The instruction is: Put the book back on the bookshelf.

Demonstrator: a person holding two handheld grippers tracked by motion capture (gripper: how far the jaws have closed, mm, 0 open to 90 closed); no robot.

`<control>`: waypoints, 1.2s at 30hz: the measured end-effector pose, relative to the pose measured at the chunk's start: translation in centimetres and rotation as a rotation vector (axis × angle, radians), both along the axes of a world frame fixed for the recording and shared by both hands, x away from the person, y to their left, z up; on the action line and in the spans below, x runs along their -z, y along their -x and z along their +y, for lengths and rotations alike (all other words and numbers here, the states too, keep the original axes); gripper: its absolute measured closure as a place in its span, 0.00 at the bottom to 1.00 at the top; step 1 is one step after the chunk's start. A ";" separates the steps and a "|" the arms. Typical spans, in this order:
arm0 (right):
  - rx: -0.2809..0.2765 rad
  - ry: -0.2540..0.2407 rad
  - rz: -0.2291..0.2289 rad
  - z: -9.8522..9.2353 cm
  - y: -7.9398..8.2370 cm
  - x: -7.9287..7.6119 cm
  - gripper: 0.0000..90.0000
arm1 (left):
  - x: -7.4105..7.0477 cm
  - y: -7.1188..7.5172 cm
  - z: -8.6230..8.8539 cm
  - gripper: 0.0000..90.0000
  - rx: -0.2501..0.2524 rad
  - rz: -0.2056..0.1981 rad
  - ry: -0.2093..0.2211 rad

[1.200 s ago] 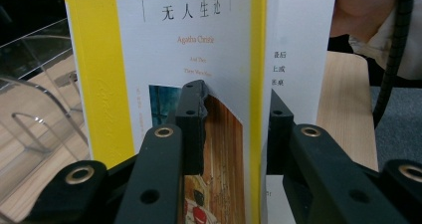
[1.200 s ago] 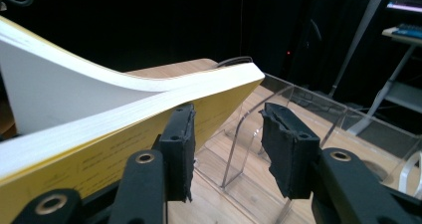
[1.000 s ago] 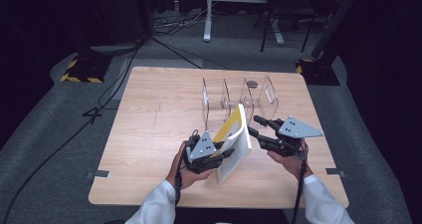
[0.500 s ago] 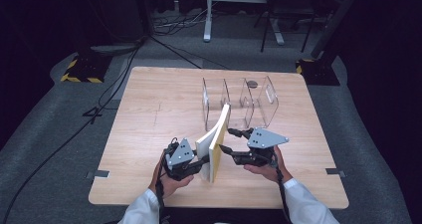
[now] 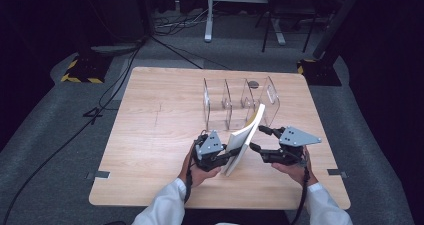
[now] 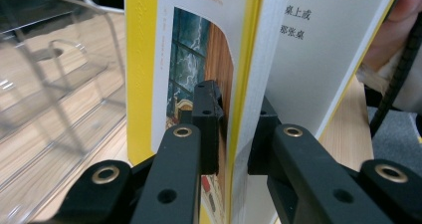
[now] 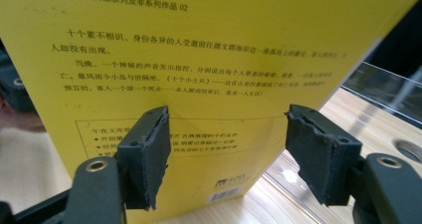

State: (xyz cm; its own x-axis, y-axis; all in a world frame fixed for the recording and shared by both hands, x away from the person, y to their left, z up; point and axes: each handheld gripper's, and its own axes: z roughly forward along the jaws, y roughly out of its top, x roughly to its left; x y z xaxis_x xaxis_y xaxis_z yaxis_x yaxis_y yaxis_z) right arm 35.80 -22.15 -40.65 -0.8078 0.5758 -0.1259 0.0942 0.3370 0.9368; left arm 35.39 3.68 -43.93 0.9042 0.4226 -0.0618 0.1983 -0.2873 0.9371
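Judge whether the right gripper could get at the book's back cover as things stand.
Probably yes: the right gripper is open, facing the book's yellow back cover with nothing between, while the left gripper clamps the book from the other side.

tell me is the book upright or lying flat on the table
Upright but leaning. In the high view the book stands on its lower edge, its top tilted toward the clear rack, the left gripper clamping its edge.
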 end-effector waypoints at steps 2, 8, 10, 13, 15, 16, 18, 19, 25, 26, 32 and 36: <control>0.024 -0.015 -0.001 -1.0 0.0 0.1 0.39 | 0.0 -0.3 -0.7 0.88 0.006 -0.005 0.001; 0.060 -0.002 -0.010 -2.5 0.3 0.0 0.40 | -0.1 -0.4 -2.0 0.86 0.011 -0.028 -0.011; 0.061 -0.002 -0.019 -2.4 0.4 0.0 0.40 | -0.2 -0.1 -1.8 0.81 0.011 -0.041 -0.031; 0.061 -0.026 -0.020 -2.2 0.4 -0.1 0.40 | -0.3 0.4 -1.3 0.71 0.030 -0.046 -0.053; 0.061 -0.027 -0.023 -2.1 0.4 -0.1 0.40 | -0.3 0.7 -1.2 0.69 0.046 -0.055 -0.069; 0.061 -0.028 -0.026 -1.9 0.5 -0.1 0.41 | -0.3 1.1 -1.0 0.66 0.051 -0.059 -0.081; 0.063 -0.023 -0.029 -1.5 0.6 0.1 0.41 | -0.3 1.6 -0.7 0.57 0.052 -0.054 -0.097; 0.065 -0.020 -0.031 -1.4 0.7 0.2 0.42 | -0.3 1.6 -0.7 0.50 0.052 -0.054 -0.097; 0.048 0.016 -0.045 -0.2 1.1 0.6 0.41 | 0.6 3.0 -1.7 0.28 0.059 -0.064 -0.168; 0.047 0.025 -0.050 0.2 1.1 0.7 0.41 | 0.7 3.0 -2.0 0.25 0.038 -0.063 -0.169; 0.053 0.023 -0.048 0.4 1.1 0.9 0.40 | 1.6 2.8 -3.2 0.25 -0.067 -0.065 -0.173; 0.054 0.017 -0.044 0.3 0.9 1.0 0.39 | 1.9 2.6 -3.3 0.46 -0.155 -0.077 -0.178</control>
